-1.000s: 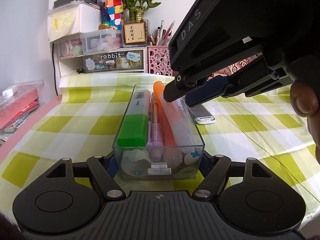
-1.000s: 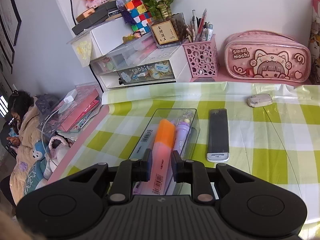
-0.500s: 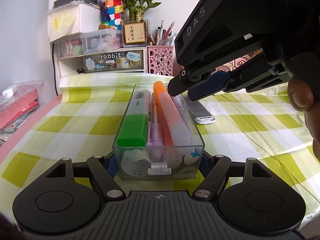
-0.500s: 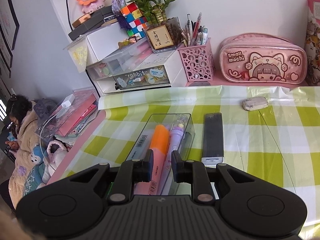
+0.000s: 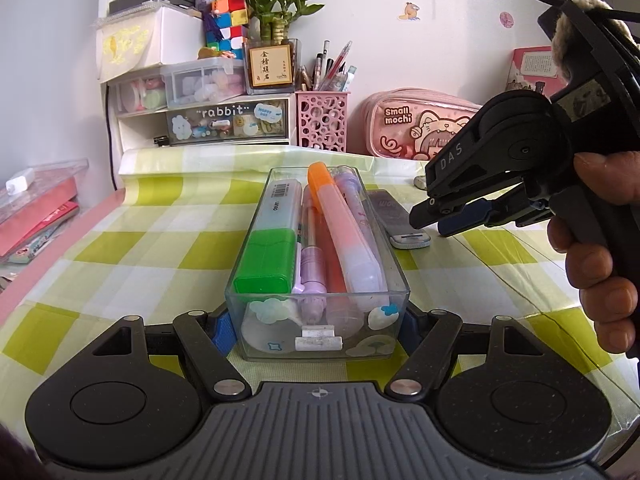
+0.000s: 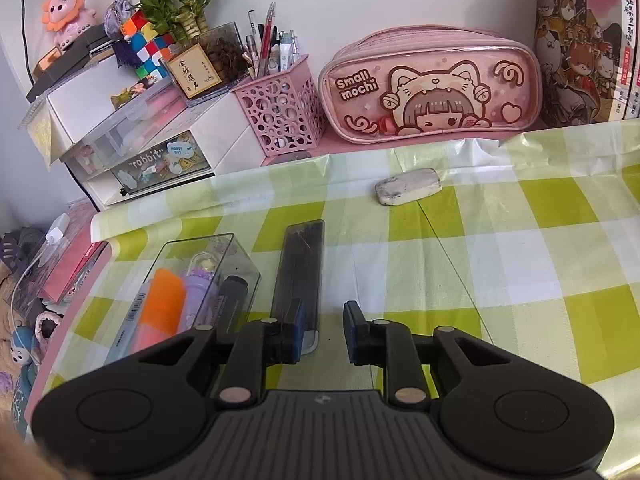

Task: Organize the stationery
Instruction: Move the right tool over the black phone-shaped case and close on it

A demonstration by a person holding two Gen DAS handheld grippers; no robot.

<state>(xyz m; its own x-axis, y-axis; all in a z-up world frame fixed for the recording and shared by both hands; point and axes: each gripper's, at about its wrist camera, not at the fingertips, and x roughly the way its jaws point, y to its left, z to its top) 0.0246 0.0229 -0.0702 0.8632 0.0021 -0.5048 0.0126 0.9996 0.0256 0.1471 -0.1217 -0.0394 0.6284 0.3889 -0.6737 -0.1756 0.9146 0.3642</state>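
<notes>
A clear plastic box (image 5: 394,264) stands on the checked tablecloth, and my left gripper (image 5: 316,325) is shut on its near end, one pad on each side wall. Inside lie an orange highlighter (image 5: 340,224), a purple pen (image 5: 360,248) and a green-capped highlighter (image 5: 266,264). Right of the box lies a flat dark lead case (image 6: 300,264). My right gripper (image 6: 322,330) hovers low over the near end of that case. Its jaws are opening with nothing between them, and the left finger covers the case's end. A grubby white eraser (image 6: 408,186) lies further back.
Along the back wall stand a pink pencil case (image 6: 432,88), a pink pen holder (image 6: 280,116), a white drawer unit (image 6: 160,160) and books (image 6: 580,40). The table's pink left edge (image 5: 60,240) borders a stack of folders. Open checked cloth stretches to the right.
My right gripper has swung right and down, from above the orange highlighter in the box to the dark case, and its jaws have widened. The left gripper and box have not moved.
</notes>
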